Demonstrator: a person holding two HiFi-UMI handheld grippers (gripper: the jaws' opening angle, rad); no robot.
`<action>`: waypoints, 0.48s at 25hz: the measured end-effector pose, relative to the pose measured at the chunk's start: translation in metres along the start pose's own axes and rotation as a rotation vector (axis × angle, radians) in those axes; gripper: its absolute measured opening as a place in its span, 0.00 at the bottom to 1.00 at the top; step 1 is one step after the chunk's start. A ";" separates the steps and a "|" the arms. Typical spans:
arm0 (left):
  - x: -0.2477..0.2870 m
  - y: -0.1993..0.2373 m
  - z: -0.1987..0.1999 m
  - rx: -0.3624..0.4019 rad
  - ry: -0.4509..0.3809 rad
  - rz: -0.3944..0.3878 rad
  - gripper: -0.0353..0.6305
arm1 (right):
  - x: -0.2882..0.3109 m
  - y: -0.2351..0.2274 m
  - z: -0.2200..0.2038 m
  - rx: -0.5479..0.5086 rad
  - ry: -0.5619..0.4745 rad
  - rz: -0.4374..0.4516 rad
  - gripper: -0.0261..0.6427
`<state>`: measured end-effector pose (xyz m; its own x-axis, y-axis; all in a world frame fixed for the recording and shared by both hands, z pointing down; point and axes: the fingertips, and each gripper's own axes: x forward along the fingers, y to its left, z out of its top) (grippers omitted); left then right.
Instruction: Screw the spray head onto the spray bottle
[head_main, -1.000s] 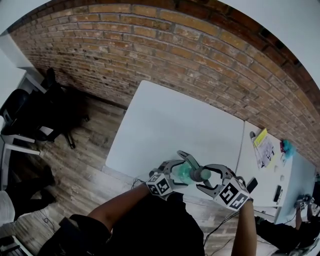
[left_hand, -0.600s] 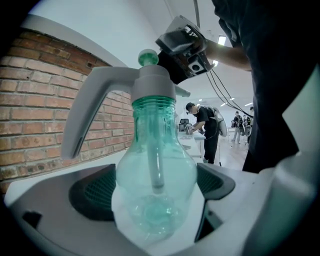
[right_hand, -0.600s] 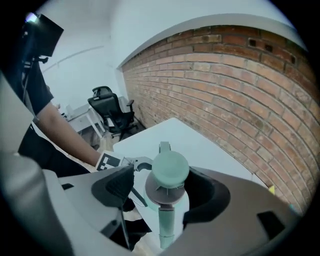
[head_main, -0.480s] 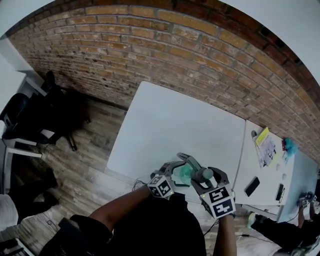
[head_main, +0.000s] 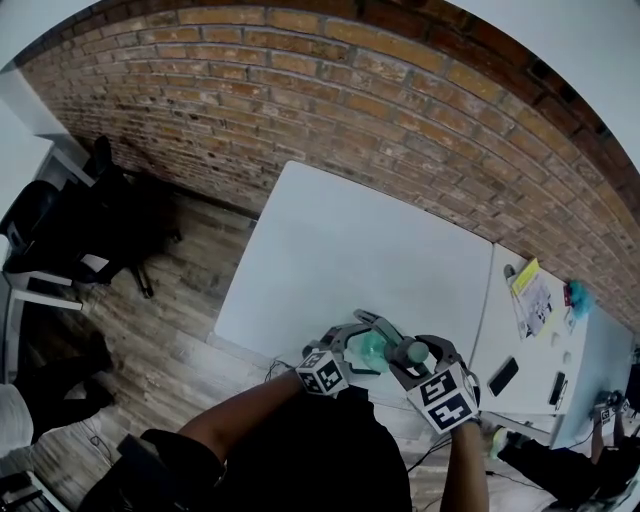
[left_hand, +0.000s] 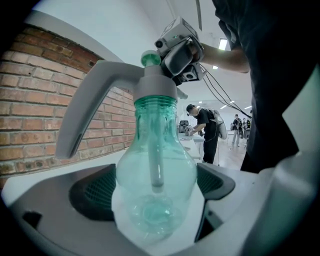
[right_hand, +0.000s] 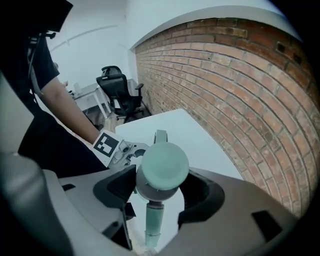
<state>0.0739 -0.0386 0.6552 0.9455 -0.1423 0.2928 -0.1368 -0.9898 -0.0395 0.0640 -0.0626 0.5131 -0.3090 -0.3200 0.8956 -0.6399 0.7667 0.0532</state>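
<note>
A: Spray bottle (left_hand: 155, 160): gripped round its clear green belly by the left gripper (left_hand: 156, 192), pads (left_hand: 95, 195) closed on both flanks, held in the air above the near edge of the white table (head_main: 330, 250).
B: And the spray head (left_hand: 152, 90)?
A: Seated on the neck, with threads showing under the collar; probably not wound home. Pinched below its green knob (right_hand: 162, 167) by the right gripper (right_hand: 160, 194), jaws closed on it.
B: Risks?
A: Cross-threading, if tilted during the turn. Slipping of the round belly inside the pads. Swinging the long trigger lever (left_hand: 85, 115) into a jaw. Beyond, the brick wall (head_main: 300, 90).
</note>
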 end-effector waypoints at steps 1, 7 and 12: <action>0.000 0.000 0.000 -0.005 -0.003 -0.001 0.79 | 0.000 0.000 0.000 -0.030 -0.002 0.012 0.45; -0.002 0.001 -0.003 -0.026 -0.041 -0.031 0.79 | 0.001 0.002 -0.001 -0.167 -0.037 0.111 0.45; -0.003 0.001 -0.010 -0.012 -0.050 -0.069 0.79 | 0.000 0.001 -0.002 -0.244 -0.059 0.179 0.45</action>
<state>0.0685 -0.0389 0.6636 0.9665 -0.0736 0.2460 -0.0736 -0.9972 -0.0093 0.0651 -0.0607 0.5138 -0.4466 -0.1938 0.8735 -0.3859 0.9225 0.0073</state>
